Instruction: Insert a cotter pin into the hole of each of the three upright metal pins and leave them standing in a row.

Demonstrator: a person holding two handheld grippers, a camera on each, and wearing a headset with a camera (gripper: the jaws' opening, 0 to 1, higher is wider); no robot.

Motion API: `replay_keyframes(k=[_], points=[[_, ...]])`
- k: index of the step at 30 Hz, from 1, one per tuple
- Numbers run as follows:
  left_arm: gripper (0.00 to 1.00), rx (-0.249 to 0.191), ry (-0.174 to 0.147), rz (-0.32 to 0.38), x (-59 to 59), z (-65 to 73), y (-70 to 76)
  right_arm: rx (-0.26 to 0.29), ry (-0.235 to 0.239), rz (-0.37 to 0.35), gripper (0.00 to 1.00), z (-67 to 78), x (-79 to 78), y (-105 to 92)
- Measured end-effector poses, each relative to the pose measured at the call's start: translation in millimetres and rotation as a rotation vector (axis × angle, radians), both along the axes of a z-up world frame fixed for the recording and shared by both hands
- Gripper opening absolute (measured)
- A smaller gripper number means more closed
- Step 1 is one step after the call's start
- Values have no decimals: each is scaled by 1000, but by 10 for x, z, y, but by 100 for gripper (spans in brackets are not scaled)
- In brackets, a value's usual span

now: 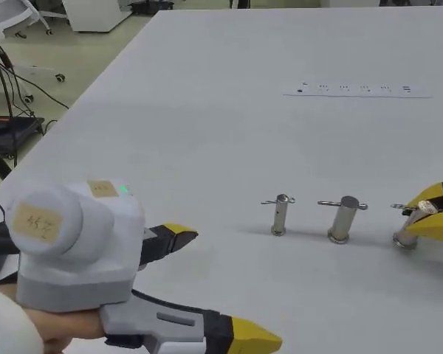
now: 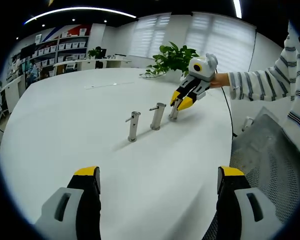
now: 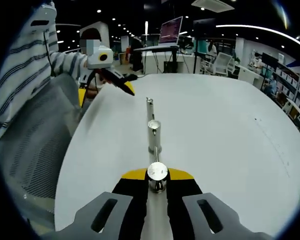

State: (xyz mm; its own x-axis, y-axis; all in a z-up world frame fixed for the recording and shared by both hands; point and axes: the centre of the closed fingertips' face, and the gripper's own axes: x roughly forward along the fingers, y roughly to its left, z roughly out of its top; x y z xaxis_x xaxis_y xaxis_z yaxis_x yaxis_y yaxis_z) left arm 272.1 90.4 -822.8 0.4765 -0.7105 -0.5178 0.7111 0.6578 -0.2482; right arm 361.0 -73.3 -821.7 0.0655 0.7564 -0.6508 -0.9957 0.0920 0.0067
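White tabletop [image 1: 207, 110], three metal pins [image 1: 344, 218] upright in a row near its front edge, my right gripper [image 3: 156, 175] with fingers clamped on the rightmost pin [image 1: 404, 237], my left gripper [image 2: 158, 172] with fingers wide apart

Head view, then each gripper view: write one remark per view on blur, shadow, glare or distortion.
Head view: the left gripper looms close and soft-edged, while the three metal pins throw faint shadows on the table. Left gripper view: fisheye curves the table edge; ceiling strips glare. Right gripper view: the nearest pin glints on its top between the fingers.
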Motion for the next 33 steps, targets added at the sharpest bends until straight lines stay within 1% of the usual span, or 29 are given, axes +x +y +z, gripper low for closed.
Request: replay_keyframes(k=[4, 8, 9, 14, 17, 18, 19, 21, 25, 26, 27, 28, 29, 30, 31, 33], points=[[98, -7, 5, 9, 14, 3, -2, -4, 0, 0, 14, -19, 24, -8], [98, -13, 4, 12, 26, 17, -6, -8, 13, 9, 14, -53, 6, 11], [98, -14, 3, 13, 27, 21, -6, -11, 10, 12, 14, -58, 3, 13], [98, -14, 0, 10, 21, 24, -2, -4, 16, 10, 14, -68, 4, 35], [98, -7, 1, 6, 8, 17, 4, -6, 12, 23, 14, -71, -3, 40], [98, -8, -2, 4, 7, 26, 2, -6, 14, 20, 14, -72, -1, 39], [98, -10, -3, 5, 8, 34, 1, -3, 33, 1, 15, -73, 3, 37], [98, -15, -5, 9, 11, 50, -1, -3, 41, -19, 15, -74, 19, 34], [98, -16, -13, 7, 9, 71, -8, -9, 37, -38, 16, -74, 21, 32], [99, -17, -14, 6, 8, 76, -10, -6, 39, -49, 16, -64, 21, 34], [99, -17, -16, 6, 8, 84, -14, 37, 58, -87, 19, -6, 27, 76], [99, -17, -18, 6, 10, 91, -16, 66, 66, -109, 23, 42, 35, 99], [99, -18, -20, 7, 12, 97, -16, 84, 59, -118, 27, 82, 43, 113], [99, -19, -25, 9, 17, 110, -15, 83, 43, -122, 32, 118, 39, 104], [99, -21, -28, 10, 19, 122, -16, 82, 42, -123, 33, 141, 18, 103], [98, -37, -38, 22, 36, 167, -16, 101, 36, -131, 34, 217, -32, 117]])
